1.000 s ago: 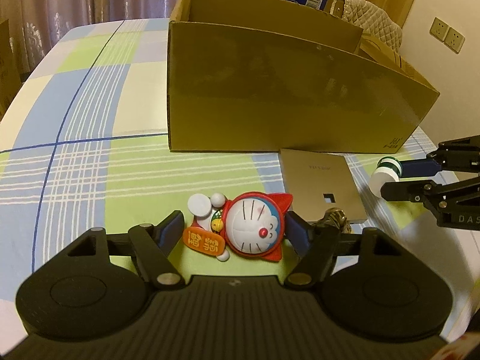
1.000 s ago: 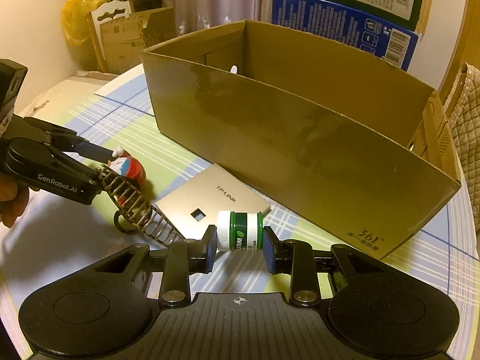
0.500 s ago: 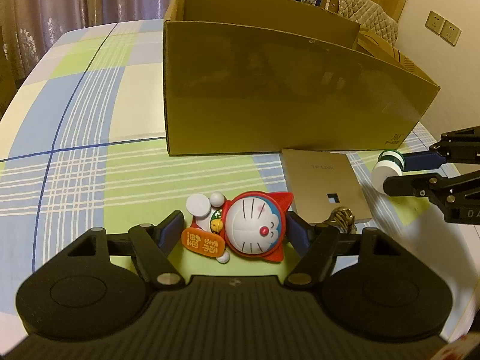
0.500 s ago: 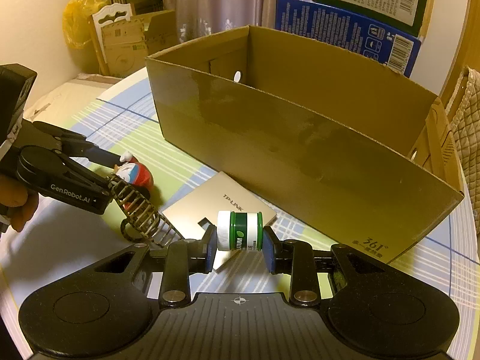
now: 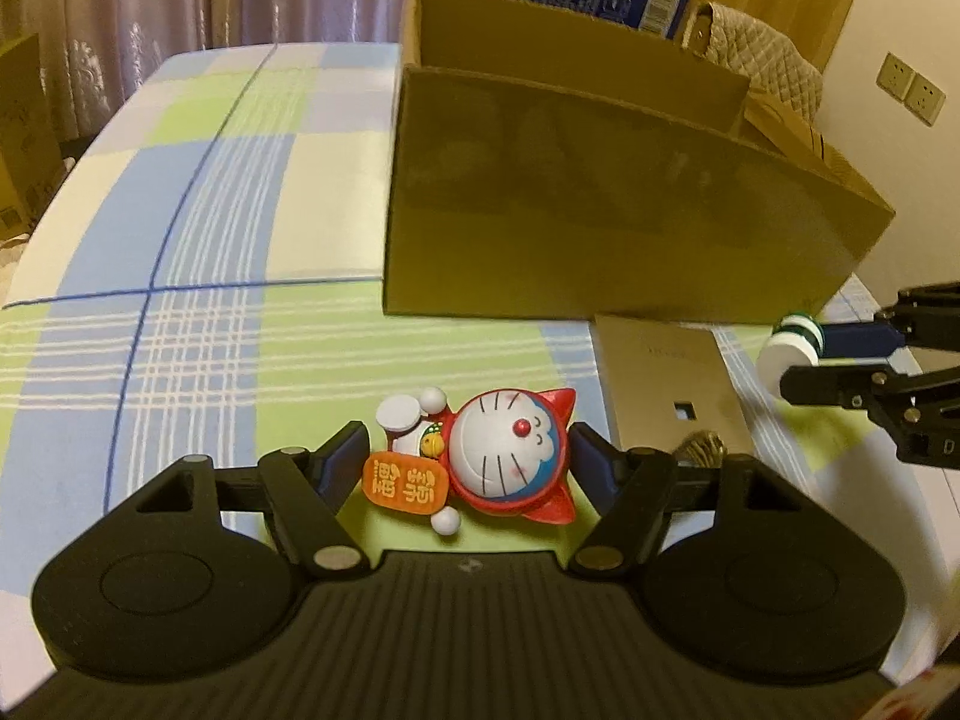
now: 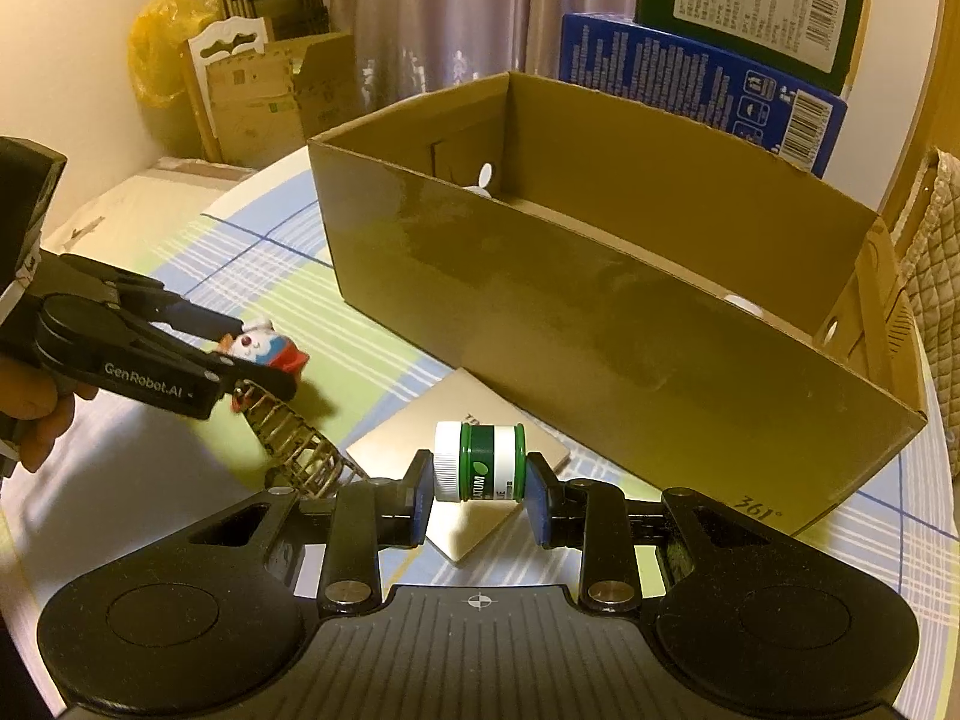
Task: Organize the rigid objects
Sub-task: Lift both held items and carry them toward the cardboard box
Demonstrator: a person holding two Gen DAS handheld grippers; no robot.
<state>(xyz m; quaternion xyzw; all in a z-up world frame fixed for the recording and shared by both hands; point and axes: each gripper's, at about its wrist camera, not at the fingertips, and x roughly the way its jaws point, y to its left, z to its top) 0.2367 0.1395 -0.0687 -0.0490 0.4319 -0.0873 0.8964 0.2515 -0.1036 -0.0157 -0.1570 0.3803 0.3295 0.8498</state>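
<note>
Two items gripped, not yet boxed: cat figurine (image 5: 504,456) clamped in left gripper (image 5: 468,462), green-white jar (image 6: 480,462) pinched endwise in right gripper (image 6: 480,495), both short of cardboard box (image 6: 600,294); flat TP-Link panel (image 5: 672,378) and wire coil (image 6: 288,438) left on tablecloth.

Glossy plastic figurine (image 5: 510,456); matt cardboard box (image 5: 600,228); woven tablecloth (image 5: 210,300)

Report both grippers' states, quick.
Left gripper: shut on the cat figurine, lifted off the cloth.
Right gripper: shut on the green-and-white jar, held sideways.
</note>
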